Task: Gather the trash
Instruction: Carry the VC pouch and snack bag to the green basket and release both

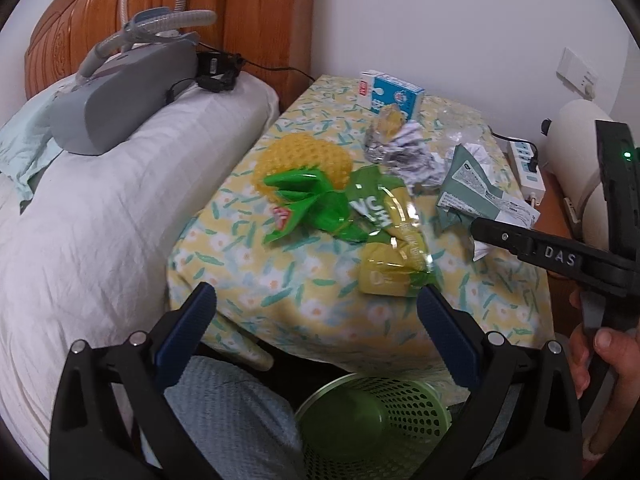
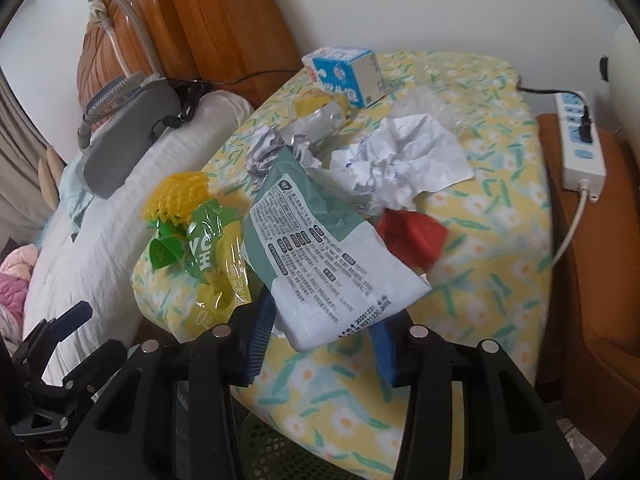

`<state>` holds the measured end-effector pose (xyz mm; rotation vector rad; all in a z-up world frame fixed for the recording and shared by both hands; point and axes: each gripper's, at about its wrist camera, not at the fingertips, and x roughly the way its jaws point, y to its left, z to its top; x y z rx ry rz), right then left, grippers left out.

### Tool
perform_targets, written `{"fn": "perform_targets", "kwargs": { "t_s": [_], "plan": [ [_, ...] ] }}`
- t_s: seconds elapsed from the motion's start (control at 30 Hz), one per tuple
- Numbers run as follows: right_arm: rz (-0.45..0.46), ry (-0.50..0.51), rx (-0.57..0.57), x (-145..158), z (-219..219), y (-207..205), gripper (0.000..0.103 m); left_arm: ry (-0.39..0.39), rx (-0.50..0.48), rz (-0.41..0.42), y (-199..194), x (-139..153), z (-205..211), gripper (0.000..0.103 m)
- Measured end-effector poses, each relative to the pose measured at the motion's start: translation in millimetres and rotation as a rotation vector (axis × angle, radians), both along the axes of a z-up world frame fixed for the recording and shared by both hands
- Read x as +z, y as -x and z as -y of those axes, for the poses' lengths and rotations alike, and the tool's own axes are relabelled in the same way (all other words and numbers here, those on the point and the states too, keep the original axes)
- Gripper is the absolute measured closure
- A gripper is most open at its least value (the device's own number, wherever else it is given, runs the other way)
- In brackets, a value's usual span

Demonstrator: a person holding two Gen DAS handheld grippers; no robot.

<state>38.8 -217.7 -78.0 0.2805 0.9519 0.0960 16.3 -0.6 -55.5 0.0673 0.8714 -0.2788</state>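
Trash lies on a yellow floral pillow (image 1: pixel 280 292): a green-and-yellow snack bag (image 1: pixel 384 232), a yellow net (image 1: pixel 304 156), crumpled foil (image 1: pixel 384 136), crumpled white paper (image 2: pixel 404 160), a blue-white milk carton (image 1: pixel 390 94), a red scrap (image 2: pixel 412 236) and a grey-green and white wrapper (image 2: pixel 320 248). A green mesh bin (image 1: pixel 372 424) stands below the pillow's front edge. My left gripper (image 1: pixel 316 320) is open and empty above the bin, short of the snack bag. My right gripper (image 2: pixel 320 340) has its jaws around the wrapper's near end, seemingly not closed.
A white pillow (image 1: pixel 100 220) with a grey machine (image 1: pixel 120 96) and hose lies to the left, against a wooden headboard (image 1: pixel 240 12). A white power strip (image 2: pixel 580 144) sits on the wooden nightstand (image 2: pixel 596 280) to the right. A white wall is behind.
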Motion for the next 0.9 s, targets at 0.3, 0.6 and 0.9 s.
{"fn": "perform_targets", "kwargs": {
  "t_s": [0.3, 0.6, 0.9],
  "plan": [
    [0.084, 0.078, -0.046, 20.3, 15.9, 29.5, 0.059, 0.080, -0.058, -0.100, -30.6, -26.4, 46.9, 0.007],
    [0.108, 0.027, -0.035, 15.0, 31.5, 37.0, 0.059, -0.022, -0.019, -0.120, -59.5, -45.5, 84.4, 0.021],
    [0.118, -0.007, -0.028, 10.2, 36.2, 42.5, 0.059, -0.065, -0.023, -0.118, -58.6, -48.7, 90.2, 0.042]
  ]
}}
